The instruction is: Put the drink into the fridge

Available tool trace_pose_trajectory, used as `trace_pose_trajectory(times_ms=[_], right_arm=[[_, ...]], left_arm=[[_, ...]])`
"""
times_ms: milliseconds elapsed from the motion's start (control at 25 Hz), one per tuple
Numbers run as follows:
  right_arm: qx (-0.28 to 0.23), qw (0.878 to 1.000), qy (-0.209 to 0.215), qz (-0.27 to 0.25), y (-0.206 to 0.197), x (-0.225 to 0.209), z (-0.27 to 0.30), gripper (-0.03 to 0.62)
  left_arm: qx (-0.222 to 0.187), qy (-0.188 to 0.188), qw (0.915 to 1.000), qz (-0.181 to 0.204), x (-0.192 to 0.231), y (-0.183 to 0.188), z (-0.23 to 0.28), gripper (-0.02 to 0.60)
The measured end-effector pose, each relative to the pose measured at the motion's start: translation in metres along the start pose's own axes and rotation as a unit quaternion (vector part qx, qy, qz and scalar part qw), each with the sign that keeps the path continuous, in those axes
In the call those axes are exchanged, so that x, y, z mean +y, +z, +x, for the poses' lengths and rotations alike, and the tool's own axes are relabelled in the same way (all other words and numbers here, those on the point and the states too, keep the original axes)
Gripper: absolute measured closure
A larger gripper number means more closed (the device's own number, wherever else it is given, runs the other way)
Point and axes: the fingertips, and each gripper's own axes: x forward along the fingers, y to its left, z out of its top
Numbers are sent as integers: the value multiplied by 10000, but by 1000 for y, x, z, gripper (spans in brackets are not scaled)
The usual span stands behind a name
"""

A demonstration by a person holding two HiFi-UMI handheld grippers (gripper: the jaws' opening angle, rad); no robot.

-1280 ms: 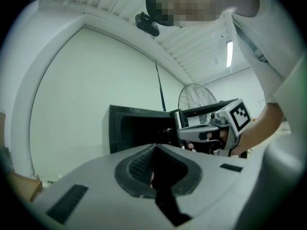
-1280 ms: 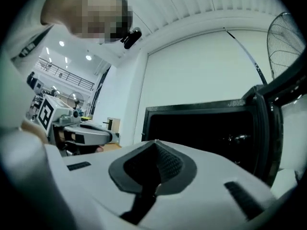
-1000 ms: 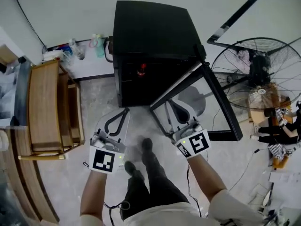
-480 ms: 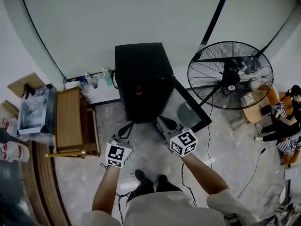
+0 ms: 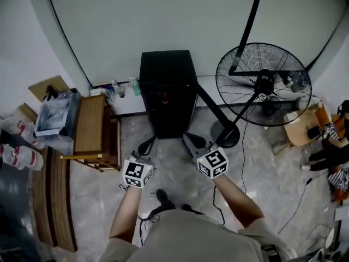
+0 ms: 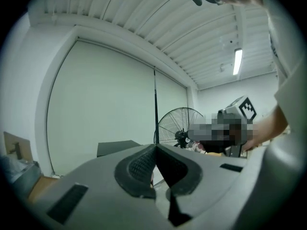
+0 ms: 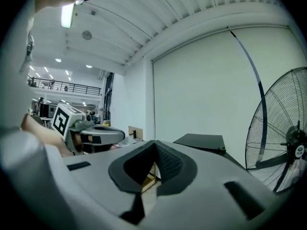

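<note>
Print that can be read is scarce: the only clear patterns are the black-and-white square markers [image 5: 137, 173] carried on the two grippers, and they are codes, not words. A few white bottles [image 5: 24, 157] with red bands lie at the left edge of the head view, their labels too small to read.

The left gripper [image 5: 147, 144] has its jaws pressed together with nothing between them, as its own view [image 6: 155, 147] shows plainly. The right gripper [image 5: 189, 138] is likewise clenched and empty (its dark ribbed pads [image 7: 165, 163] meet at the tip). Both point level, side by side, towards the black fridge [image 5: 168, 86].

The fridge stands against the pale wall, ahead of the grippers and clear of both. A small red spot [image 5: 164, 97] in its dark front is the drink, sitting inside the cabinet and touching neither gripper. A dark bar slants from the fridge's right side towards the base of the floor fan [image 5: 263, 83]; whether it is the door's edge I cannot tell.

Left of the fridge stands a wooden bench [image 5: 90, 127], with a clear plastic box [image 5: 54, 116] just beside it. More small bottles [image 5: 117, 87] sit by the wall. From the left gripper view, the fan [image 6: 180, 128] rises behind the fridge's flat top [image 6: 117, 147].
</note>
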Motion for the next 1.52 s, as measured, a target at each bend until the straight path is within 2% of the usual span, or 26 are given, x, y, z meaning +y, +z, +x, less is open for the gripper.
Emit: trace_pose_trajectory(times_ms=[280, 480, 800, 1280, 1520], right_arm=[[280, 9996, 85, -57, -12, 8, -67, 594], [386, 9993, -10, -8, -22, 7, -88, 594], [294, 9994, -65, -140, -14, 11, -94, 595], [232, 9995, -193, 1, -6, 8, -69, 595], [221, 9996, -186, -48, -5, 11, -60, 595]], left_arm=[[81, 331, 9992, -190, -56, 7, -32, 574], [161, 418, 9988, -222, -73, 5, -50, 572], [102, 484, 9982, -326, -57, 11, -71, 572], [143, 395, 9988, -252, -22, 8, -66, 572], [5, 421, 9989, -230, -15, 14, -63, 572]])
